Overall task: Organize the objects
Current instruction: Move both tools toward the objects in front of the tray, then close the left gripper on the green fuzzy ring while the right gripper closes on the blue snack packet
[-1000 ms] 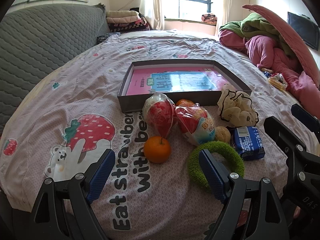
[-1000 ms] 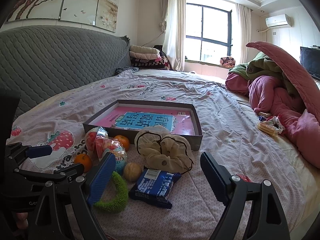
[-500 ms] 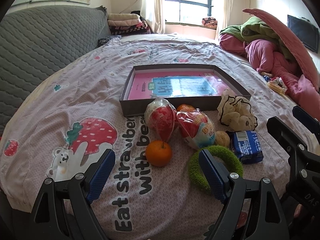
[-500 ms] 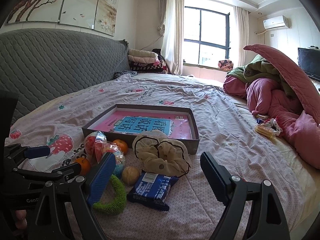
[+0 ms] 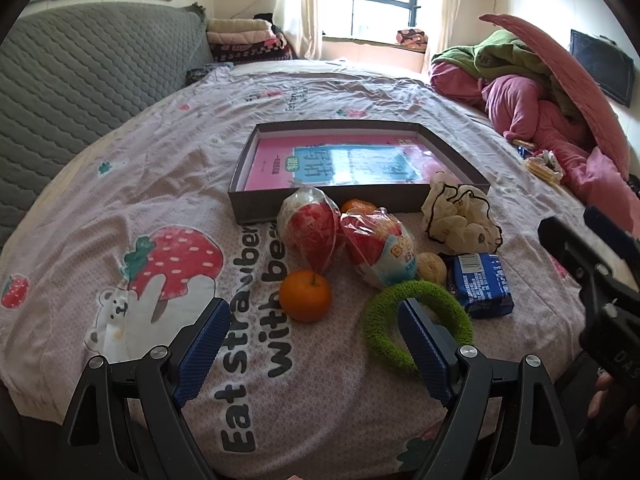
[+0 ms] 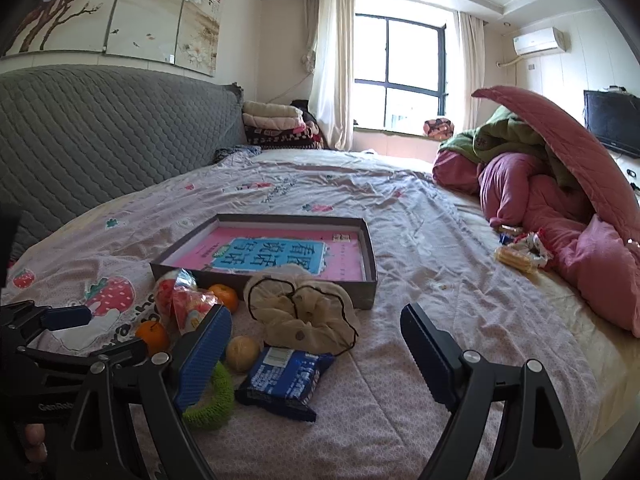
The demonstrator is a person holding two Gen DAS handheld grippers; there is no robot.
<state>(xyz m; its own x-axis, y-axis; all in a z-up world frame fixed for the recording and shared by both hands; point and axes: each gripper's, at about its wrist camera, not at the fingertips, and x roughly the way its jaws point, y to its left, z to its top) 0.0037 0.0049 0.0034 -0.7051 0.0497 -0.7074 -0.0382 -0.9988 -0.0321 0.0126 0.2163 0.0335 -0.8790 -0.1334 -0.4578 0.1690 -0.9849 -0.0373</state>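
Most of both views is the bed (image 5: 120,184) with its strawberry-print sheet. On it lies a shallow grey box (image 5: 356,200) with a pink book (image 5: 352,164) inside. Just in front of the box sit a cream scrunchie (image 5: 460,216), two wrapped red snacks (image 5: 344,232), a blue packet (image 5: 480,284), a green ring (image 5: 416,328), two oranges (image 5: 305,295) and a small tan ball (image 5: 431,267). The left gripper (image 5: 310,346) and right gripper (image 6: 316,354) both hover spread wide, holding nothing.

Strawberry-print bedsheet (image 5: 160,184), orange mandarin (image 5: 305,295), green fuzzy ring (image 5: 416,320), blue snack packet (image 5: 482,284), pink-and-blue book (image 5: 344,164).
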